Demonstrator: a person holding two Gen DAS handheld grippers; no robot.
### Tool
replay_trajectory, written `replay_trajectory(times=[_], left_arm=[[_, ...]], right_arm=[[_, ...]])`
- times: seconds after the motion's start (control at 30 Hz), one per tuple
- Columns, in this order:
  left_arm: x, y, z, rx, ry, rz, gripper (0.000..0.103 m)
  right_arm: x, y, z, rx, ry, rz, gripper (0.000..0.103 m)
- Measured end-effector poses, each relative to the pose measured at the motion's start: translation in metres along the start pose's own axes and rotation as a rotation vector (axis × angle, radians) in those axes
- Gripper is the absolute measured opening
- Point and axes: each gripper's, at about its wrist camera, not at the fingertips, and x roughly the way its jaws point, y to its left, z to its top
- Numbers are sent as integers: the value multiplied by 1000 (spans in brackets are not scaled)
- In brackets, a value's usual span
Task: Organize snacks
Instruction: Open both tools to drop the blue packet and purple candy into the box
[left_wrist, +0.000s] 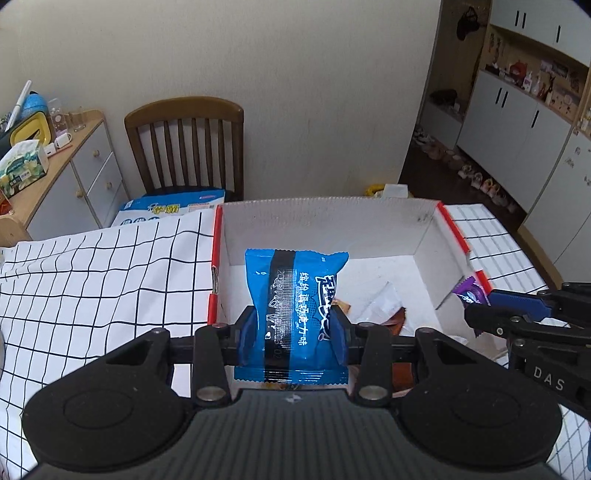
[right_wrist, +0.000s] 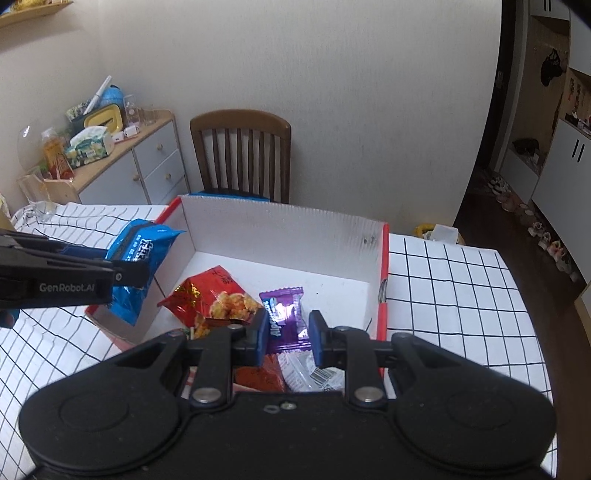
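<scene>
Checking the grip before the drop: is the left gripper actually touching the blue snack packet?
Touching. In the left wrist view both pads of the left gripper press the sides of the blue snack packet, held above the box.

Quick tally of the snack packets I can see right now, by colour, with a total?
Blue: 1, the blue packet held in the left gripper over the box.
Purple: 1, the purple packet between the right gripper fingers.
Red: 1, the red packet in the box.
Clear or white: 1, the clear wrapper.
Total: 4.
</scene>
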Motion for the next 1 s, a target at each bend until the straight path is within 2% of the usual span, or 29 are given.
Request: replay_trajectory(times=[0.57, 1.0], left_arm=[[50, -6, -8, 21, 102, 7, 40], [70, -5, -14, 46, 155, 34, 42]], right_arm=[[37, -5, -1, -8, 83, -36, 22], [65, 2, -6, -37, 164, -52, 22]])
